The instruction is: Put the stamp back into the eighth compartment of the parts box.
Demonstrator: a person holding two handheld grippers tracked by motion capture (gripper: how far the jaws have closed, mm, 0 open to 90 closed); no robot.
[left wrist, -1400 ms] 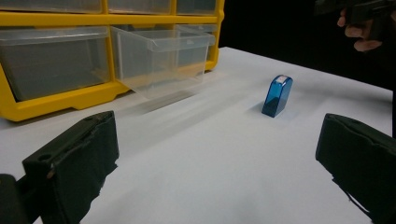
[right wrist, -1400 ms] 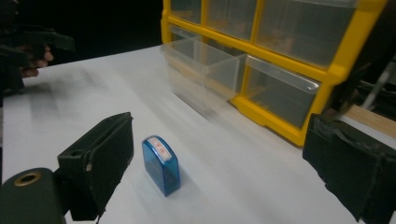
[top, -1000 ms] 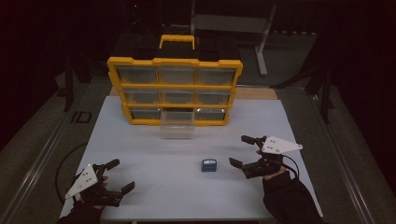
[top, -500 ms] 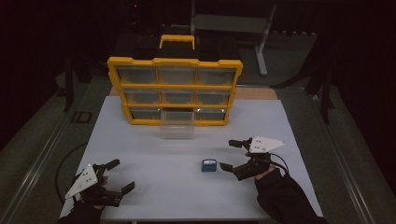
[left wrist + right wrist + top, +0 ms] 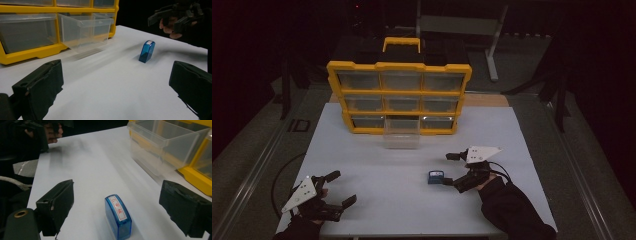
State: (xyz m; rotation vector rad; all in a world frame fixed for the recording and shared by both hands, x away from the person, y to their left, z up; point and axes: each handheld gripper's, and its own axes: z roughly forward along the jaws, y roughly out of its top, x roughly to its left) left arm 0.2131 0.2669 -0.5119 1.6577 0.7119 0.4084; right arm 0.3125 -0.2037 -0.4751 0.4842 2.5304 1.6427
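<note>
Leftward across the desk since the earlier frame, the right hand-held gripper now brackets the small blue stamp with jaws spread wide, touching nothing. That stamp sits toward the desk's near right. It looks light, rigid and smooth (likely slippery plastic), best pinched across its flat long sides. Near the front-left corner, the left hand-held gripper rests open; a clear drawer juts from the yellow organiser at the far edge.

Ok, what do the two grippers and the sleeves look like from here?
Both are black two-jaw tools. The left gripper and the right gripper each carry a pale grey three-cornered plate on top, dotted with small dark marks. A dark cable loops from the left one, and another trails off the right. Up close the jaws are blocky, with matte black pads. The sleeves are black.
</note>
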